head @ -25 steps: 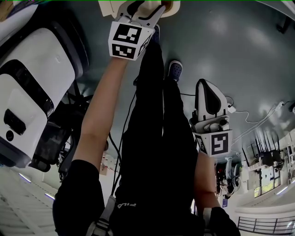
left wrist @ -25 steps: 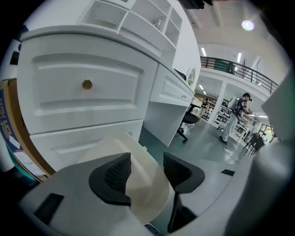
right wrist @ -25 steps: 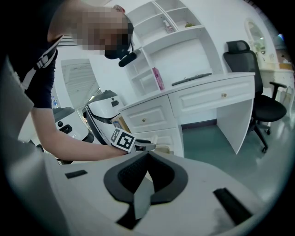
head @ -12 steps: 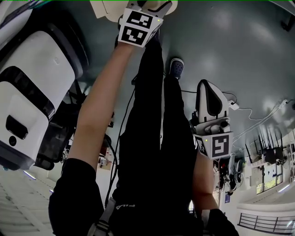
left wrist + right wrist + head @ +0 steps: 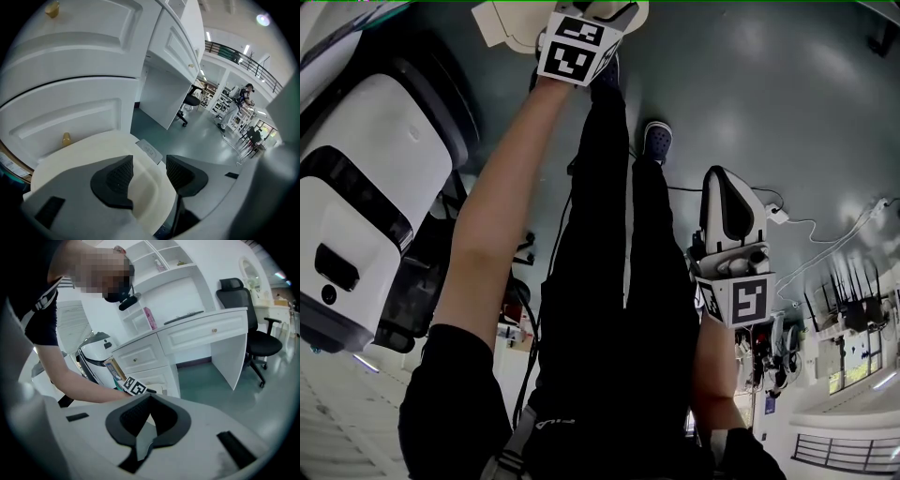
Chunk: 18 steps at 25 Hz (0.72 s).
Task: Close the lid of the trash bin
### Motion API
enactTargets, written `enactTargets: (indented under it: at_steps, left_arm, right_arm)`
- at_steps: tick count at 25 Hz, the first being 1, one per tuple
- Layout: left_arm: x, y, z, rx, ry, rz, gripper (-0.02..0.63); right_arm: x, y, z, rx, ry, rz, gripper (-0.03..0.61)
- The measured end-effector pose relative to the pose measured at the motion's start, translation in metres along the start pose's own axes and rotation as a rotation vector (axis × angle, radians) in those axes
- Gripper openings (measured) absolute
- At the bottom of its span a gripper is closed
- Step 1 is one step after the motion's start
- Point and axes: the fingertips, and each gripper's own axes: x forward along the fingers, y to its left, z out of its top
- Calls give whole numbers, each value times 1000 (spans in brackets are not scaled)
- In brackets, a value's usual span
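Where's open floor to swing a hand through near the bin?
Bare floor right of the shoe, up to the cable. Crowded left of the legs: white machine and dark gear.

Grey-green floor [image 5: 220, 390]; black office chair [image 5: 262, 343] on it

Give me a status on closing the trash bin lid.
Done: the left gripper is at the cream lid, with its jaws open over the lid's top. In hand: it looks set to push the lid down, though contact isn't clear. Left: seating the lid fully; a dark gap under its near edge suggests it isn't shut. The right gripper is shut and empty.
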Motion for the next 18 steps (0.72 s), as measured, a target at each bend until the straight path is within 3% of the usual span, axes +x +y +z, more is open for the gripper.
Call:
enactTargets:
  at_steps: [8,18]
  left_arm:
    - [10,3,-6,26,29,25,204]
    - [6,6,-1,-62,19,2,204]
  right_arm:
    - [-1,-4,-3,-20,-1,-28,6]
    - [-6,-2,5,-39,-20,-48,6]
